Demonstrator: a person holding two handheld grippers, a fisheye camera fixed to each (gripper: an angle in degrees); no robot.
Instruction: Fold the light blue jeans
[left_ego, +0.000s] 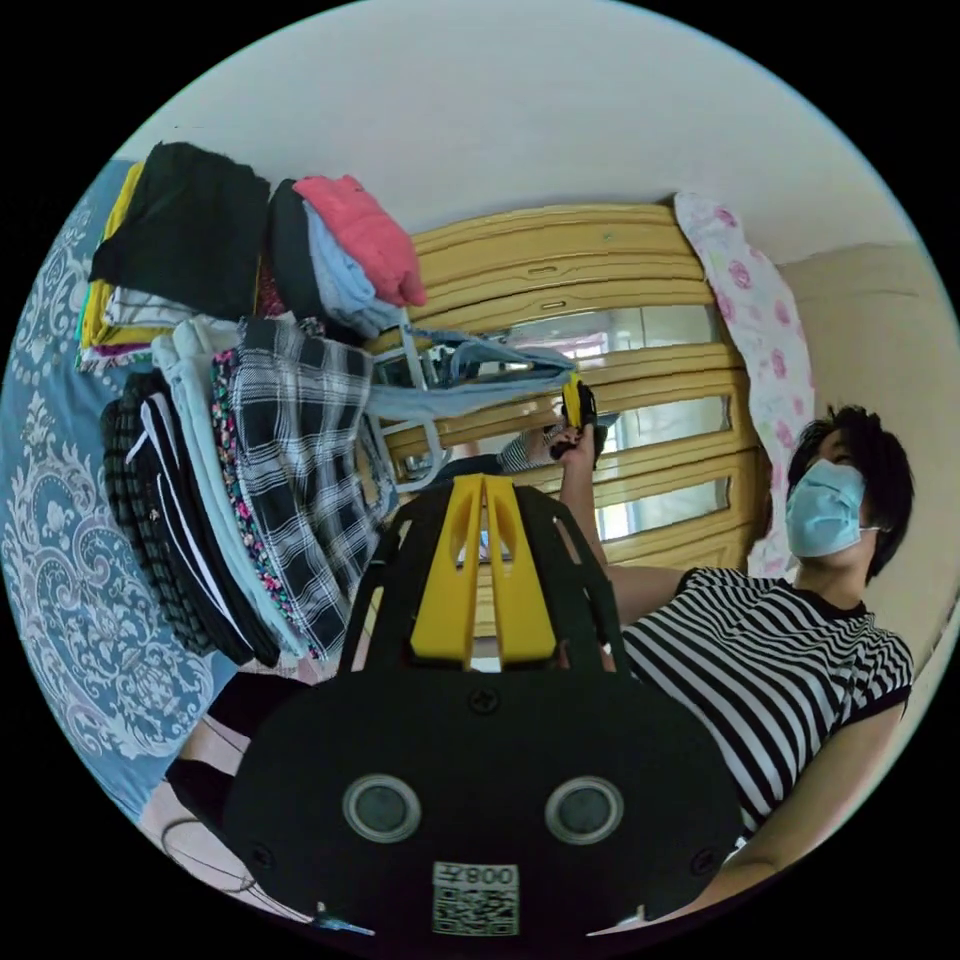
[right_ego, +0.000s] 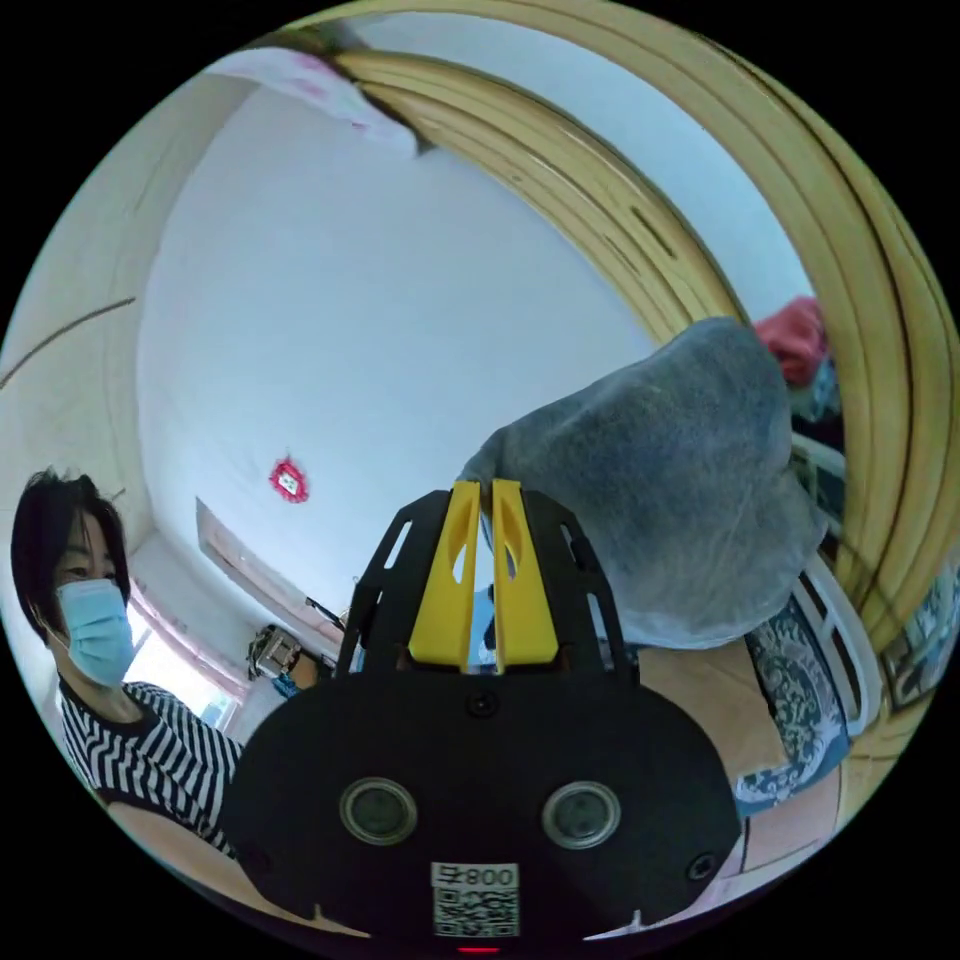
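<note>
In the left gripper view the light blue jeans (left_ego: 470, 392) stretch as a narrow band in front of the yellow wooden headboard (left_ego: 600, 290). The person's raised hand holds my right gripper (left_ego: 574, 404) at the band's right end. My left gripper (left_ego: 484, 482) is nearer the camera and below the band, its yellow jaws together, and I see no cloth between them. In the right gripper view my right gripper (right_ego: 480, 486) has its jaws pressed on an edge of the jeans (right_ego: 680, 480), which bulge up and to the right of the tips.
Piles of folded clothes (left_ego: 250, 400) sit on a blue patterned bedspread (left_ego: 60, 560), among them a plaid piece (left_ego: 300, 450) and a pink one (left_ego: 365, 235). The person in a striped top (left_ego: 770, 680) is on the right. A floral cloth (left_ego: 765, 330) hangs off the headboard.
</note>
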